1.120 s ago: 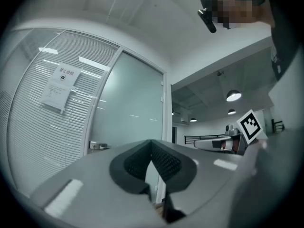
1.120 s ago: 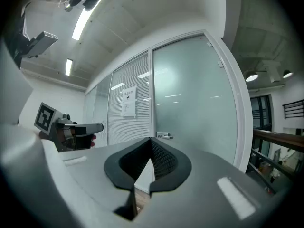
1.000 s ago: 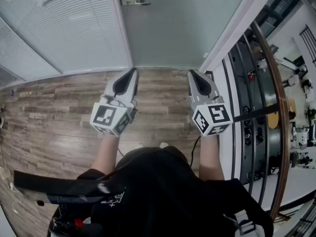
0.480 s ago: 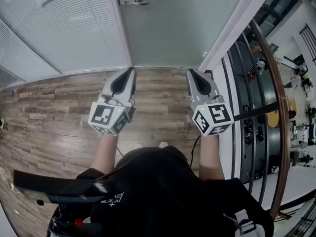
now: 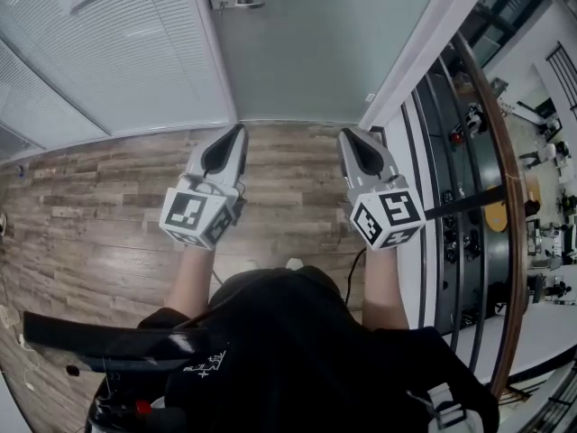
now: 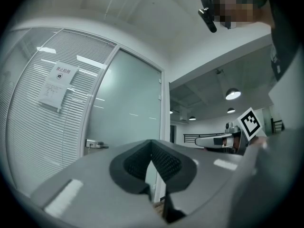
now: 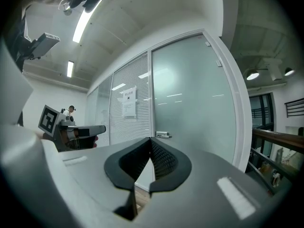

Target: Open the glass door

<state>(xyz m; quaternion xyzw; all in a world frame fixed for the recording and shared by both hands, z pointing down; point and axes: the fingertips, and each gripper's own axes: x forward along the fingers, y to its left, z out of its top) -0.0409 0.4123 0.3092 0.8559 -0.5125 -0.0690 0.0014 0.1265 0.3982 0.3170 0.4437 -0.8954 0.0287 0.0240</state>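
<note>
The frosted glass door (image 5: pixel 315 43) stands closed ahead of me, its metal lever handle (image 5: pixel 233 1) on the door's left edge. In the head view both grippers are held side by side above the wooden floor, well short of the door. My left gripper (image 5: pixel 236 133) is shut and holds nothing; in its own view the handle (image 6: pixel 95 144) shows left of the closed jaw tips (image 6: pixel 151 143). My right gripper (image 5: pixel 347 138) is also shut and empty; in its view the handle (image 7: pixel 163 135) sits just above the joined tips (image 7: pixel 150 139).
A glass wall with white blinds (image 5: pixel 108 52) and a paper notice (image 6: pixel 57 84) runs left of the door. A white door frame (image 5: pixel 424 52) and a railing with a wooden top (image 5: pixel 500 152) bound the right side. Wood-plank floor (image 5: pixel 108 215) lies below.
The door handle sits a little further left in the head view. Both grippers keep their places and stay shut.
</note>
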